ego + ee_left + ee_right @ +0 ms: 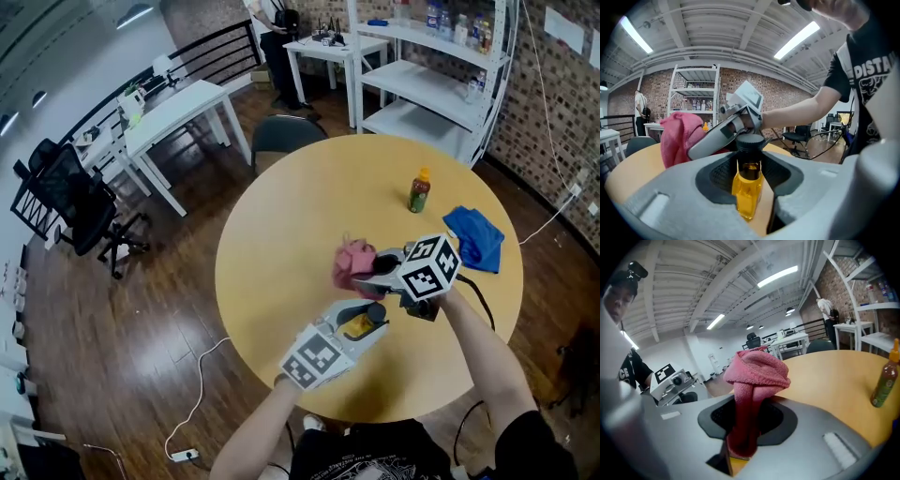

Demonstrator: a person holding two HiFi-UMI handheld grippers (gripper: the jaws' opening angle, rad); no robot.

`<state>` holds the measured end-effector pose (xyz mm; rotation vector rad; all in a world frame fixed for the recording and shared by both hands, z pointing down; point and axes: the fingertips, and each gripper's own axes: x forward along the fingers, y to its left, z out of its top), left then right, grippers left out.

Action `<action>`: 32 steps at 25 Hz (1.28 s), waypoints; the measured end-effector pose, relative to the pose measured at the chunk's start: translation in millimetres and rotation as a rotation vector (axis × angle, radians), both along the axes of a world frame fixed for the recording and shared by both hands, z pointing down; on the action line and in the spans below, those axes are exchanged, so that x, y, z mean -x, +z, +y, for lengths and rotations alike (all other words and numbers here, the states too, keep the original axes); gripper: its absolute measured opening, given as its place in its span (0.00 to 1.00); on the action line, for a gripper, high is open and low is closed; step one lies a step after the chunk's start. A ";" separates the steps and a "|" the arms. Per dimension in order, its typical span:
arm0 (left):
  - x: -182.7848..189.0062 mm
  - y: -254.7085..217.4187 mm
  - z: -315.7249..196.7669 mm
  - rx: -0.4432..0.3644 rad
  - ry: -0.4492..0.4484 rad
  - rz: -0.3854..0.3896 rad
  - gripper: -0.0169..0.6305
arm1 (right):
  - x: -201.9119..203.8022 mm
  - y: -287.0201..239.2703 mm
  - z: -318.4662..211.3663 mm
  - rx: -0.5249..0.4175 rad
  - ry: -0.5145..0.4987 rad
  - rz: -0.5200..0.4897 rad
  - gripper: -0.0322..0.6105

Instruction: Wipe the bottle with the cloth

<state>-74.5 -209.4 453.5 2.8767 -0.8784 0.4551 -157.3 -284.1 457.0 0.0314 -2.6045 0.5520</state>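
While the small amber bottle (747, 187) is clamped upright by its body in the left gripper (367, 323), its black cap stands clear above the jaws. Just beyond that cap the right gripper (743, 437) is seen, clenched on a bunched pink cloth (757, 371) whose loose head bulges past the jaw tips, to one side of the cap. Contact between cloth and bottle cannot be confirmed. Both are held above the round counter (281, 244). Farther out, a green bottle (419, 190) and a blue cloth (476, 236) are left on it. If the wipe is pressed sideways, the bottle could be levered askew in its grip, or the cap struck by hard jaw instead of cloth.
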 end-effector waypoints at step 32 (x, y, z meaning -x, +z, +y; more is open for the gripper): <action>11.7 14.4 15.7 -0.039 0.052 -0.036 0.29 | -85.7 -7.6 79.3 -0.090 0.464 -0.145 0.21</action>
